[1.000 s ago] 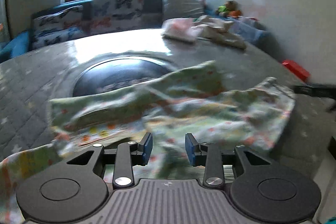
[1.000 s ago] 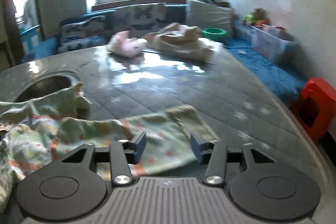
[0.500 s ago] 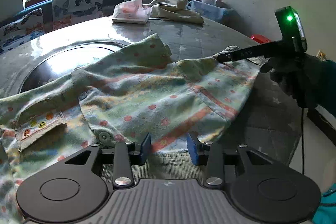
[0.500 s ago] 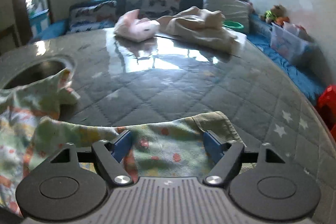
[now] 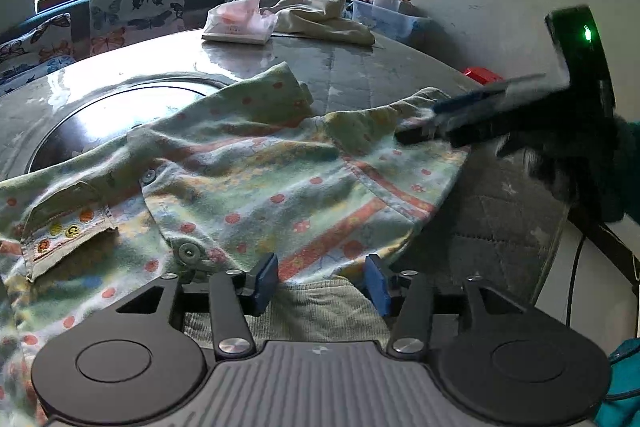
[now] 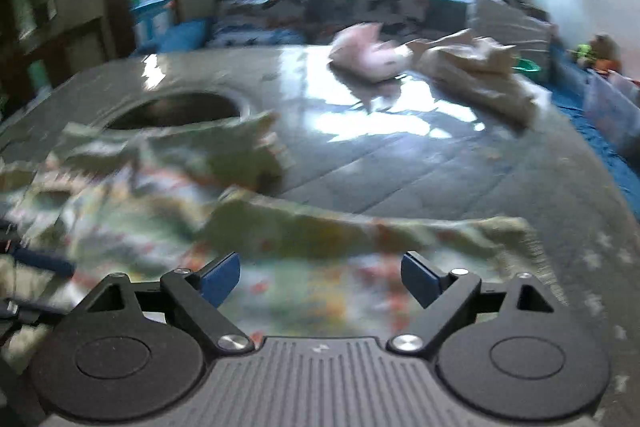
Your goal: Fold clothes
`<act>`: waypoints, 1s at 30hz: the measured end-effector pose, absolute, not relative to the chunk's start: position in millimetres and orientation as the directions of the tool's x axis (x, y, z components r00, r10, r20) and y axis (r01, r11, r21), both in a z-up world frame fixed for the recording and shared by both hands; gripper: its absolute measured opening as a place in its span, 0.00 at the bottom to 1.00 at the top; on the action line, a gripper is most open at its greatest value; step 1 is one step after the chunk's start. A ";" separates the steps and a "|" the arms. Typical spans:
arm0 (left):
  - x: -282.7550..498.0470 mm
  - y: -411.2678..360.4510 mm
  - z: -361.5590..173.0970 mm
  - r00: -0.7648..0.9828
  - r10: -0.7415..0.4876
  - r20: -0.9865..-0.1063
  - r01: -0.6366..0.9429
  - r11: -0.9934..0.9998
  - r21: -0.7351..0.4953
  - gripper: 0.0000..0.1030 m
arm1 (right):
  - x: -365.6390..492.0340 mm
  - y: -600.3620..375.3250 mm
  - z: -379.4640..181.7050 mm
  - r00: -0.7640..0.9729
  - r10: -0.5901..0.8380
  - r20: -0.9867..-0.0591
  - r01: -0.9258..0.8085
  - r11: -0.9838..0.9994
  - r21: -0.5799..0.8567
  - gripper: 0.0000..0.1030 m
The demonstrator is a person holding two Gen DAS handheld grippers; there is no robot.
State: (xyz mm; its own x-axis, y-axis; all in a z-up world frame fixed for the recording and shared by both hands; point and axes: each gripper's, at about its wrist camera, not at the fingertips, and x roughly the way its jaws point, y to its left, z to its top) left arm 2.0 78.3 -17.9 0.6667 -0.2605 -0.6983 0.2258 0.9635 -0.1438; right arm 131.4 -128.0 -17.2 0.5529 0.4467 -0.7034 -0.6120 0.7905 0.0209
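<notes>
A small green patterned garment with snap buttons lies spread on the round table. My left gripper is open, its blue pads on either side of the ribbed hem at the garment's near edge. My right gripper is open wide just above the garment, which shows blurred below it. The right gripper also shows in the left wrist view, at the garment's right corner.
The round table has a dark round inset at its middle. A folded pink item and a beige cloth pile lie at the far side. A butterfly-print sofa stands behind. A red stool is past the right edge.
Both grippers have opened wider. The garment has settled flat on the table. The right view has swung and blurred.
</notes>
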 end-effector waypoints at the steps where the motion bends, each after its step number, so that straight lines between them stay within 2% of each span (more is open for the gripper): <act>1: 1.9 78.8 -17.0 0.666 -0.263 -0.698 0.226 0.963 -0.147 0.50 | 128.7 -124.6 -21.1 0.543 0.443 -0.714 -0.621 0.784 0.015 0.87; 4: 0.6 85.3 -11.2 0.673 -0.261 -0.692 0.220 0.964 -0.149 0.50 | 127.0 -118.4 -28.6 0.521 0.423 -0.742 -0.623 0.782 0.009 0.87; 9: 6.2 116.3 7.1 0.723 -0.192 -0.664 0.146 0.981 -0.124 0.52 | 128.9 -115.2 -11.2 0.512 0.465 -0.722 -0.644 0.764 0.036 0.87; 22: 61.7 243.1 14.4 0.726 0.206 -0.657 -0.297 0.954 -0.029 0.58 | 174.1 -61.6 15.1 0.485 0.555 -0.675 -0.699 0.711 0.083 0.87; 30: 81.6 288.7 -5.5 0.663 0.213 -0.717 -0.397 0.913 -0.096 0.59 | 199.9 -29.1 6.9 0.457 0.562 -0.690 -0.714 0.694 0.093 0.87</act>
State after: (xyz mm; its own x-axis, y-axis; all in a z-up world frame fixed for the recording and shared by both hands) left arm 81.6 288.7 -5.5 0.6633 0.2130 -0.7174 -0.3965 0.9130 -0.0955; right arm 199.9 -29.1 6.9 0.4565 0.5619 -0.6899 -0.7139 0.6941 0.0929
